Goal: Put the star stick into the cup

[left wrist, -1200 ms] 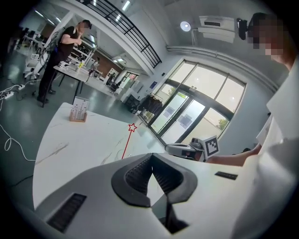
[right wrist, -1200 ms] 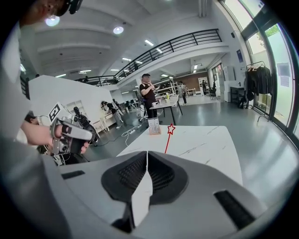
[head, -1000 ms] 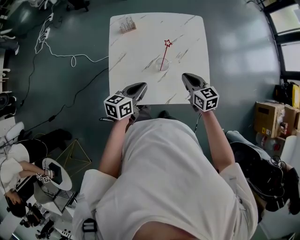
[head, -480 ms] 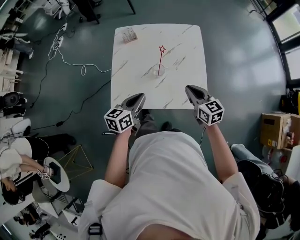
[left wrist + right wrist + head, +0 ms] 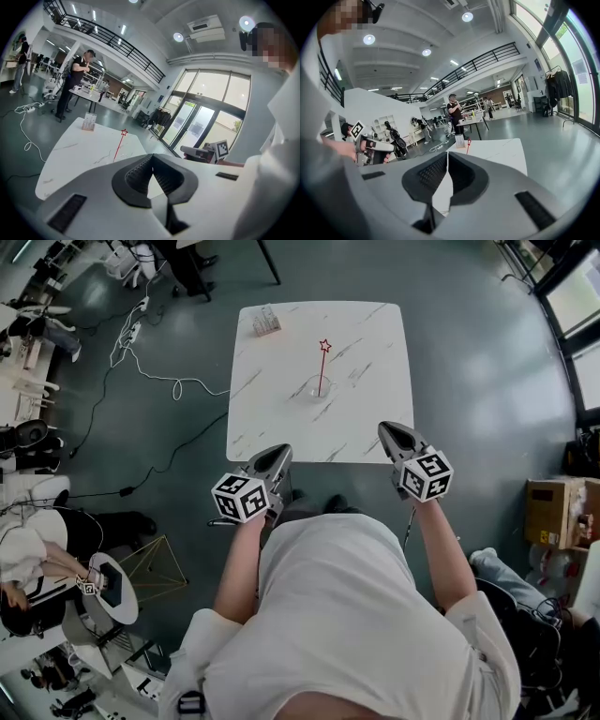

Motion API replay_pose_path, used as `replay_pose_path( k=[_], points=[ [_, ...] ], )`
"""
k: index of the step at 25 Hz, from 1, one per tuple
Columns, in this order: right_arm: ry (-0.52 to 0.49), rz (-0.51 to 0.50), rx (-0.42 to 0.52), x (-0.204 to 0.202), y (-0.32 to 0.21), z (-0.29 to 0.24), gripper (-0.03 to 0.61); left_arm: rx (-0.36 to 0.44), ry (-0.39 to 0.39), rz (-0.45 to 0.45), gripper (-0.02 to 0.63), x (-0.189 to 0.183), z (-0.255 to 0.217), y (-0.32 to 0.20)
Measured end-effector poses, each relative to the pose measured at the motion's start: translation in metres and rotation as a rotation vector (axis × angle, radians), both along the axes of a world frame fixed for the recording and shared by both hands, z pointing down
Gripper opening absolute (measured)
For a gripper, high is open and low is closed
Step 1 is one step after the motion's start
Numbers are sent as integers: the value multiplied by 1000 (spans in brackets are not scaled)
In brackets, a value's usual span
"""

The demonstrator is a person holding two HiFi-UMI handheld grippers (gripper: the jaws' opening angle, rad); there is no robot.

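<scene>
A red star stick [image 5: 322,367] stands tilted in a clear cup [image 5: 318,387] near the middle of the white marble table [image 5: 375,418]. The left gripper view shows the stick [image 5: 118,146] ahead on the table, and in the right gripper view it [image 5: 468,145] is small and far off. Both grippers hang at the table's near edge, well back from the cup. My left gripper [image 5: 280,453] is shut with nothing in it, its jaws meeting at the tip [image 5: 151,159]. My right gripper [image 5: 388,431] is likewise shut and holds nothing [image 5: 447,156].
A small rack [image 5: 267,321] sits at the table's far left corner. White cables [image 5: 155,371] trail over the floor to the left. Cardboard boxes [image 5: 548,512] stand at the right. People work at desks on the left [image 5: 28,559], and a person [image 5: 75,82] stands beyond the table.
Both grippers have drawn back from over the table to its near edge, and the table now lies farther off. The star stick stays in the cup.
</scene>
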State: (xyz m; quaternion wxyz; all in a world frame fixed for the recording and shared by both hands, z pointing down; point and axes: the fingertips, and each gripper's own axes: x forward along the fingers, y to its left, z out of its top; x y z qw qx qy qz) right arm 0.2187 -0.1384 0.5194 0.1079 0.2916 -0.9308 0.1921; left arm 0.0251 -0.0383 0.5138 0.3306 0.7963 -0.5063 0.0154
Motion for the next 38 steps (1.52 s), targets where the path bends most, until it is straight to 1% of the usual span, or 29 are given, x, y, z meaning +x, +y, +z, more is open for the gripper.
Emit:
replay_pose_path(
  k=[5,11,14,18,23,28,38],
  points=[
    [-5,3,37,-12,13,-9,29,11,-13,-6,14,-17,-3,17],
    [-9,52,64,-25,25,-22,26,8,-13,-3,14,-40,-5,35],
    [-7,71,87,-29,26,-31,25,23,-18,3,14,-52,-10,36],
    [-4,82,93,-37,29,-32,25,32,-15,8,14,-64,-12,37],
    [0,90,99,-40,30,-36,25,46,-11,19,14,-68,-15,34],
    [2,101,99,-42,32,-36,25,41,-7,27,14,-72,-12,38],
    [25,91,111,-47,37,-39,25,55,7,35,14,-74,-13,37]
  ],
)
